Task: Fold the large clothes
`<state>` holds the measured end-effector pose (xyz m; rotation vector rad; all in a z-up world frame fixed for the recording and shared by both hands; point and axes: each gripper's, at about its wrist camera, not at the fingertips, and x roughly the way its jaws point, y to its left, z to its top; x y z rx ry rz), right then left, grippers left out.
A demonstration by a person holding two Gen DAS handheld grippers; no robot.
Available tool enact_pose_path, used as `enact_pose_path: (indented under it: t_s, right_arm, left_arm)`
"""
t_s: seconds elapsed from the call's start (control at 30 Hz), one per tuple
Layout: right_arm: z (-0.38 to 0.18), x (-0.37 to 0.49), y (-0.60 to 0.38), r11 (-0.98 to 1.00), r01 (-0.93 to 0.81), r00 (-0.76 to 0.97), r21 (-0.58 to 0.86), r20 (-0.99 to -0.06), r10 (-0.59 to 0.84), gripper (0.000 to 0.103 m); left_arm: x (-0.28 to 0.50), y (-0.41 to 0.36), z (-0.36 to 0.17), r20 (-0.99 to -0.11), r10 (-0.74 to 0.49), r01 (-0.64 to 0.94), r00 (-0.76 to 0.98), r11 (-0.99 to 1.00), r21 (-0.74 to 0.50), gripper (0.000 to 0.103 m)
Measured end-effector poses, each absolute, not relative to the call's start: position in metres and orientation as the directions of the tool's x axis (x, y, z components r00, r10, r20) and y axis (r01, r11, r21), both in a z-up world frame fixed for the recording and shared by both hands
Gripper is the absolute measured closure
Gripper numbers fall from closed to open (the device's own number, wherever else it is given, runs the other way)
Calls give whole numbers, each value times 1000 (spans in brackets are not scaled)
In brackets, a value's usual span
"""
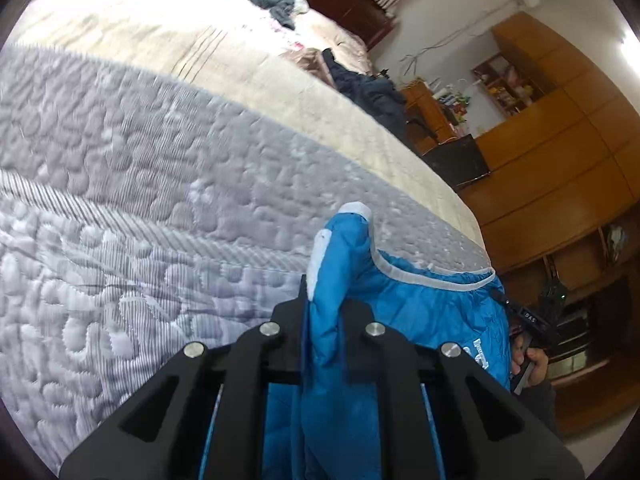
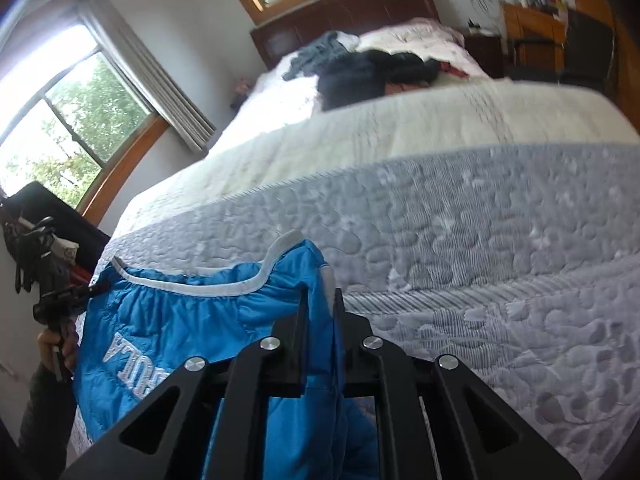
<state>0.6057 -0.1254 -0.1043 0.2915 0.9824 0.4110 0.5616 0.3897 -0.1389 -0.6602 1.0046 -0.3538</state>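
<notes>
Quilted grey-and-cream bedspread (image 2: 460, 216) covers the wide bed that fills both views, its pebble-stitched grey band running across the foot end, nearest the cameras. That broad flat surface looks like the intended folding ground, and the near part of it lies bare. Far up by the dark wooden headboard (image 2: 344, 12) sit a crumpled dark navy garment (image 2: 360, 76) and a rumpled grey-blue cloth (image 2: 316, 54), well apart from the work.

Next in size is the task's thing, a bright blue padded jacket with white piping and white lettering (image 2: 168, 320). It hangs in the air in front of the foot of the bed, stretched between the two tools, its white-edged hem drawn into a shallow curve from one grip to the other. Holding it at two spread points likely serves to open it out flat before it is laid on the bedspread.

Left tongs (image 1: 326, 300) are clamped on one bunched corner of the jacket, fabric rising in a peak past the tips. Right tongs (image 2: 320, 300) are likewise closed on the opposite corner, cloth pinched between the jaws. The person's right hand (image 1: 530, 362) shows at the jacket's far edge in the left view, gripping its handle.
</notes>
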Motion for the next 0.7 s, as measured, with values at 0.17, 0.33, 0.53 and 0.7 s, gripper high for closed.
enact_pose_path:
  t_s: [0.17, 0.33, 0.53, 0.7]
  right_arm:
    - [-134, 611, -126, 894, -172, 432, 415, -783, 447, 93]
    - [-153, 608, -117, 911, -173, 379, 374, -829, 412, 88]
    - [-87, 580, -135, 924, -157, 512, 349, -771, 378, 55]
    - [-58, 544, -117, 854, -255, 468, 454, -715, 520, 57]
  left_arm:
    - [561, 391, -165, -677, -562, -50, 476, 751, -659, 94]
    - [554, 392, -181, -689, -553, -84, 469, 749, -657, 87]
    - [517, 410, -96, -674, -401, -80, 620, 822, -564, 62]
    - [496, 368, -65, -536, -648, 151, 542, 702, -697, 55]
